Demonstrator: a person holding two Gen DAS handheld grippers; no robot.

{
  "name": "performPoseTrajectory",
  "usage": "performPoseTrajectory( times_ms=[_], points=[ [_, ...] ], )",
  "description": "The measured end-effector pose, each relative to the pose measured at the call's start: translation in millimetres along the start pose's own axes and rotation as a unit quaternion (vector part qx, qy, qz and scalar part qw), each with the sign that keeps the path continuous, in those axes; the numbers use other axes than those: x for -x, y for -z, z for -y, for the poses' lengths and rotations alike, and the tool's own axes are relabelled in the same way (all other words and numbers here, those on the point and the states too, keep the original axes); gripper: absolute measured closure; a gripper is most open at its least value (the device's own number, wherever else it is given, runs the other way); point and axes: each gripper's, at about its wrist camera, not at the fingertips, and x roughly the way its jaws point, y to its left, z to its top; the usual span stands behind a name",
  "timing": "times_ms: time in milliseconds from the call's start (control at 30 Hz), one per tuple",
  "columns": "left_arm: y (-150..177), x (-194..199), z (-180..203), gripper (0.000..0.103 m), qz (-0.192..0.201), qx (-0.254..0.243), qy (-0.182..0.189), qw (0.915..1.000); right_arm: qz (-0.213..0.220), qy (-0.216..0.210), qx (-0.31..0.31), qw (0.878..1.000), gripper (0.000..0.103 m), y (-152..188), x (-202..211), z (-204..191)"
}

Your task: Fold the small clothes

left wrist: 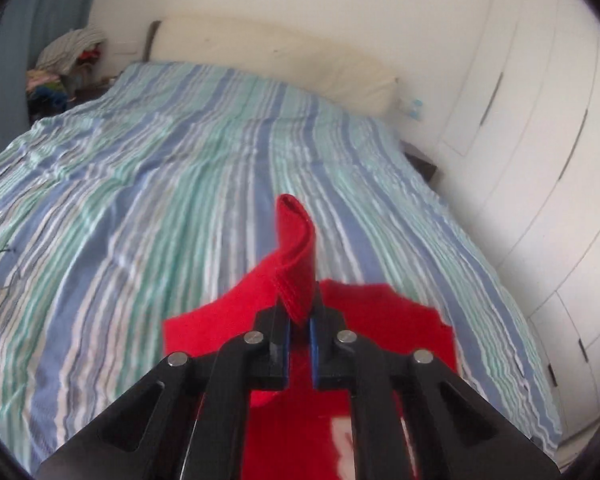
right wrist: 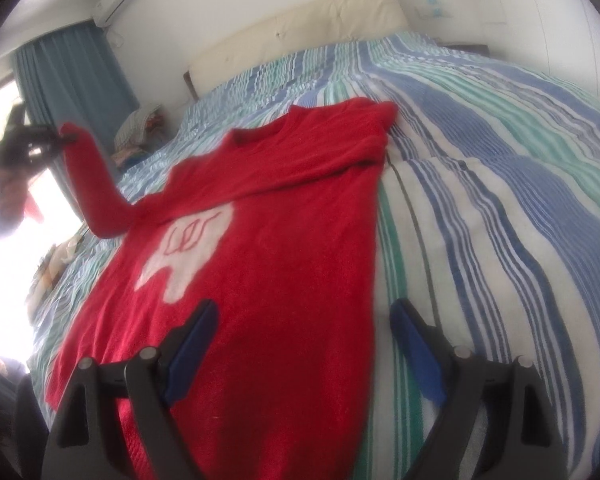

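A red long-sleeved top (right wrist: 284,248) with a white print (right wrist: 188,252) lies flat on the striped bed cover (right wrist: 500,184), neck toward the headboard. My left gripper (left wrist: 299,322) is shut on the cuff of its left sleeve (left wrist: 296,248), which stands up between the blue pads. In the right wrist view that gripper (right wrist: 56,138) holds the sleeve (right wrist: 96,184) lifted off the bed at the left. The other sleeve (right wrist: 364,136) lies folded across the shoulder. My right gripper (right wrist: 304,320) hovers open over the lower right part of the top, nothing between its fingers.
A cream padded headboard (right wrist: 300,28) runs along the far wall. White wardrobe doors (left wrist: 540,152) stand right of the bed. A pile of clothes (left wrist: 68,68) sits on a stand at the far left, beside a blue curtain (right wrist: 76,72). A dark cable (right wrist: 416,224) lies on the cover.
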Motion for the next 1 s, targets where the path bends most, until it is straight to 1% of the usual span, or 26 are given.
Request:
performPoseTrajectory(
  times_ms=[67, 133, 167, 200, 233, 267, 300, 333, 367, 400, 433, 500, 533, 567, 600, 633, 667, 700, 733, 800, 867, 900, 933, 1000],
  points=[
    [8, -23, 44, 0.098, -0.018, -0.03, 0.023, 0.9991, 0.002, -0.001, -0.001, 1.0, 0.016, 1, 0, 0],
    [19, -54, 72, 0.095, -0.036, -0.049, 0.024, 0.9979, 0.002, -0.001, -0.001, 1.0, 0.016, 2, 1, 0],
    [26, -72, 82, 0.082, -0.056, -0.053, 0.026, 0.9967, 0.002, -0.001, -0.001, 1.0, 0.016, 2, 1, 0],
    [35, -91, 88, 0.069, -0.086, -0.053, 0.034, 0.9943, 0.002, -0.001, 0.0, 1.0, 0.016, 2, 1, 0],
    [44, -106, 91, 0.042, -0.114, -0.051, 0.038, 0.9914, 0.002, 0.0, 0.0, 1.0, 0.016, 2, 0, 0],
    [53, -113, 90, 0.036, -0.131, -0.048, 0.039, 0.9895, 0.002, 0.0, 0.0, 1.0, 0.016, 2, 0, 0],
    [58, -116, 86, 0.036, -0.134, -0.043, 0.044, 0.989, 0.002, -0.001, -0.001, 1.0, 0.016, 2, 0, 0],
    [60, -115, 79, 0.035, -0.132, -0.032, 0.048, 0.9896, 0.002, -0.003, -0.002, 1.0, 0.016, 2, 0, 1],
    [60, -113, 68, 0.03, -0.128, -0.016, 0.046, 0.9906, 0.003, -0.005, -0.004, 1.0, 0.016, 3, 1, 1],
    [59, -109, 55, 0.026, -0.122, 0.0, 0.035, 0.9919, 0.003, -0.006, -0.006, 1.0, 0.016, 3, 1, 2],
    [60, -104, 45, 0.022, -0.111, 0.016, 0.017, 0.9935, 0.003, -0.008, -0.007, 1.0, 0.016, 3, 1, 3],
    [70, -96, 19, 0.018, -0.093, 0.035, -0.03, 0.9946, 0.0, -0.01, -0.01, 1.0, 0.016, 4, -1, 5],
    [76, -97, 5, 0.017, -0.09, 0.038, -0.059, 0.9935, -0.003, -0.01, -0.01, 1.0, 0.016, 4, -3, 5],
    [85, -100, -11, 0.017, -0.093, 0.04, -0.095, 0.9904, -0.006, -0.01, -0.009, 1.0, 0.015, 4, -4, 4],
    [97, -106, -26, 0.017, -0.103, 0.039, -0.131, 0.9852, -0.008, -0.008, -0.007, 1.0, 0.014, 4, -5, 3],
    [110, -113, -40, 0.017, -0.121, 0.036, -0.162, 0.9787, -0.01, -0.006, -0.004, 1.0, 0.013, 4, -6, 2],
    [125, -123, -54, 0.018, -0.146, 0.028, -0.193, 0.97, -0.012, -0.004, -0.001, 1.0, 0.012, 4, -7, 1],
    [137, -129, -65, 0.018, -0.166, 0.017, -0.214, 0.9626, -0.013, -0.002, 0.002, 1.0, 0.012, 4, -8, 0],
    [145, -123, -71, 0.018, -0.164, 0.01, -0.209, 0.9639, -0.014, -0.001, 0.003, 1.0, 0.012, 5, -8, -1],
    [148, -92, -73, 0.018, -0.139, 0.023, -0.192, 0.9713, -0.016, -0.004, 0.001, 1.0, 0.012, 4, -7, 0],
    [154, -54, -72, 0.016, -0.132, 0.037, -0.155, 0.9784, -0.026, -0.007, -0.002, 1.0, 0.012, 0, 1, 1],
    [162, -35, -68, 0.015, -0.133, 0.033, -0.134, 0.9815, -0.024, -0.008, -0.002, 1.0, 0.012, -2, 10, 1],
    [175, -14, -64, 0.011, -0.137, 0.025, -0.117, 0.9833, -0.02, -0.01, -0.005, 1.0, 0.012, -3, 22, 2],
    [206, 20, -55, 0.01, -0.157, 0.003, -0.087, 0.9838, -0.024, -0.029, -0.017, 0.999, 0.012, -5, 46, 4]
  ],
)
